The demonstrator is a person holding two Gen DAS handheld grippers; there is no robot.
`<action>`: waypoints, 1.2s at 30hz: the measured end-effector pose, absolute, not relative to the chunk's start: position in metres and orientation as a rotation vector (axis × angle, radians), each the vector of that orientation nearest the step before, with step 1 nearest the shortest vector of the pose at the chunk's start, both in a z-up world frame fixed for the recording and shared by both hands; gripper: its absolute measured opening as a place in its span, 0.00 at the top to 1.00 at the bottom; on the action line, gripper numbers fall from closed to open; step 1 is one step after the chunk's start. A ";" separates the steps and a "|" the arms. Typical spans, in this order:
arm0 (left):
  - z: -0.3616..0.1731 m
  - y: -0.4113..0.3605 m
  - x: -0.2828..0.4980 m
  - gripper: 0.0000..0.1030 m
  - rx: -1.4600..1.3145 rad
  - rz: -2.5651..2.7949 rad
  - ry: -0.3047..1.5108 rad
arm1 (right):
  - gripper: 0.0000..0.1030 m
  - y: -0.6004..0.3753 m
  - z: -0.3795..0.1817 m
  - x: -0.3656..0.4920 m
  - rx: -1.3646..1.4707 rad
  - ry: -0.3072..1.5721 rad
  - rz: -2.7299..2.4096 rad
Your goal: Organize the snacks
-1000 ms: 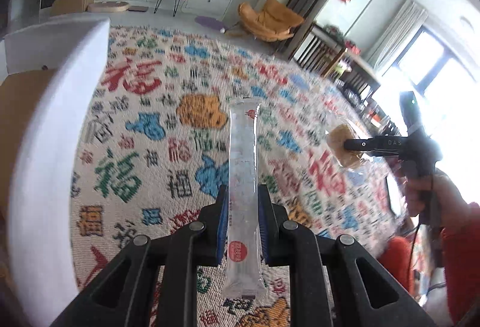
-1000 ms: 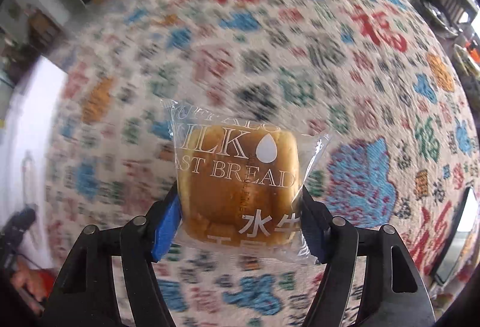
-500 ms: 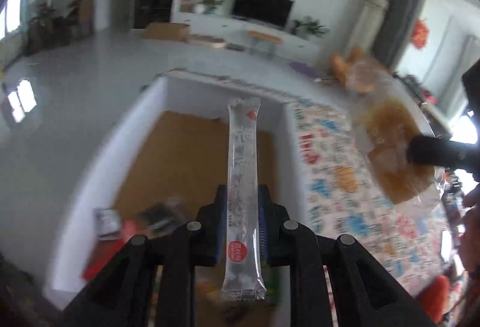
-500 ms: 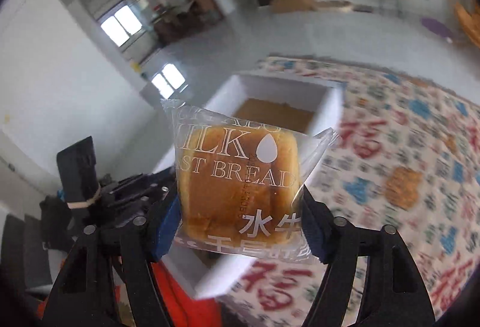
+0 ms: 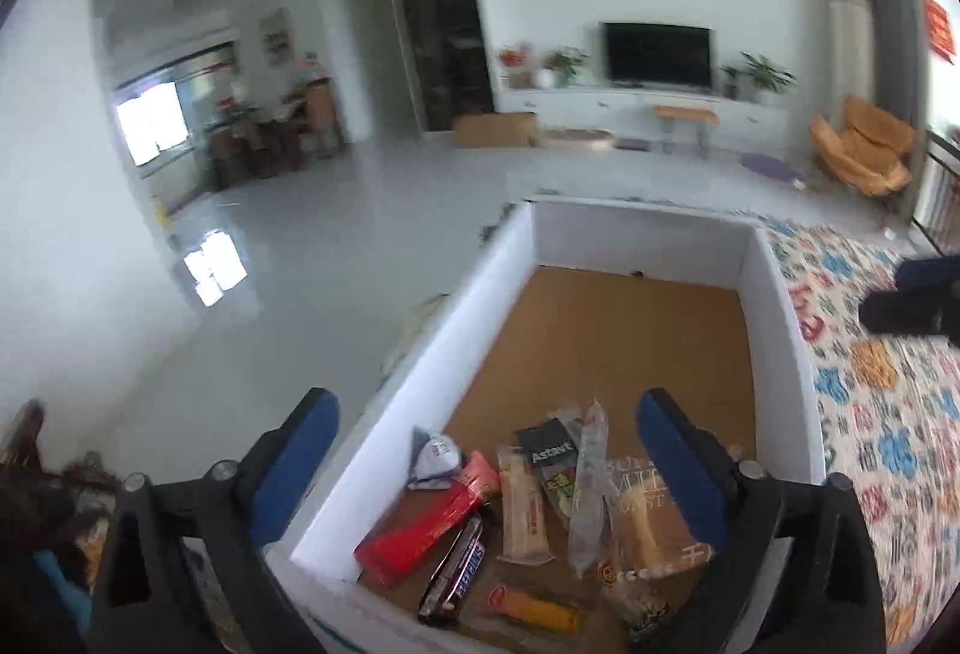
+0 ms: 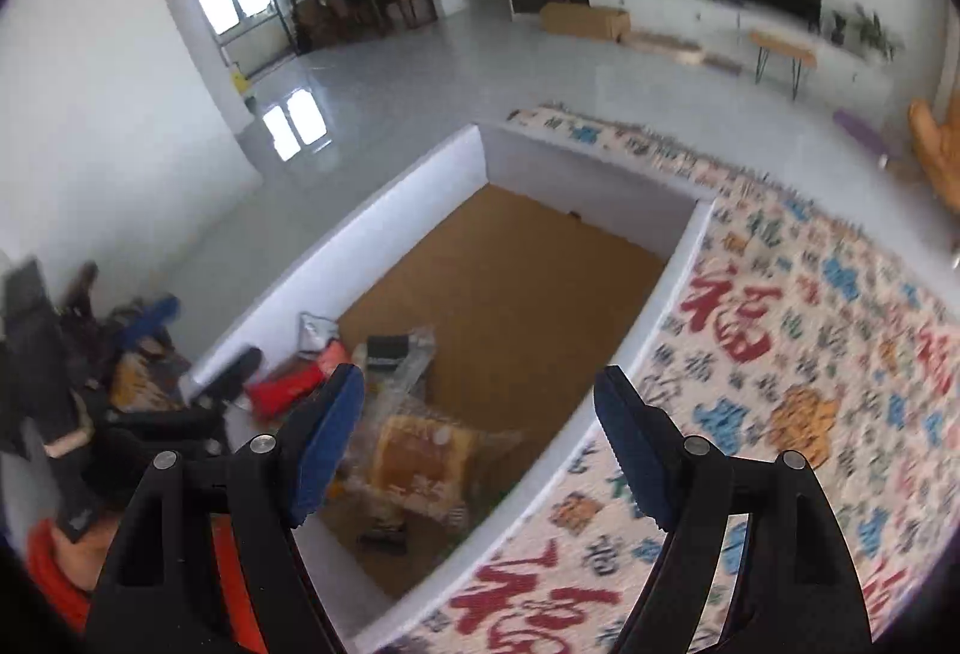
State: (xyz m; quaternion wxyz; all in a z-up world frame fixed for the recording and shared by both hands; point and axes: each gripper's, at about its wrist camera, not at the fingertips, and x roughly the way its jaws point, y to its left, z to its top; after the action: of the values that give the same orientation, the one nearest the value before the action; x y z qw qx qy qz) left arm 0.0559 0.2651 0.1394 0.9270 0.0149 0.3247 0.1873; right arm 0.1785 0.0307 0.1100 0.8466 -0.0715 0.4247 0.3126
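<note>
Clear stick pack [image 5: 587, 480], bread packet [image 5: 651, 525], lying in box [image 5: 774, 306]

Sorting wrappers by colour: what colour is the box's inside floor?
Brown, like cardboard; the box floor shows best in the left wrist view.

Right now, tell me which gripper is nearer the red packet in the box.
Left. The left gripper hovers right above the red packet; the right gripper hangs over the box's opposite side.

Matt white walls and a brown cardboard-like floor on the box [image 5: 774, 306]. Clear, glossy plastic film around the long stick pack [image 5: 585, 480] and the bread packet [image 5: 648, 522]. Shiny red wrapper [image 5: 420, 531] beside them. Woven, printed cloth on the tablecloth [image 6: 780, 330]. Polished, reflective floor tiles [image 5: 300, 282].
</note>
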 end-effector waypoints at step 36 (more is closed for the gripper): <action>0.127 0.284 0.003 0.00 -0.035 0.457 0.786 | 0.20 0.072 0.085 0.118 -0.355 0.894 0.650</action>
State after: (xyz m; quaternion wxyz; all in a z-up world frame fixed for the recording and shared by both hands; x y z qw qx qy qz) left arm 0.0028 0.2845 0.1270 0.8982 -0.0167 0.3797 0.2208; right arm 0.1183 0.0716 0.0854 0.8363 -0.1678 0.4221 0.3070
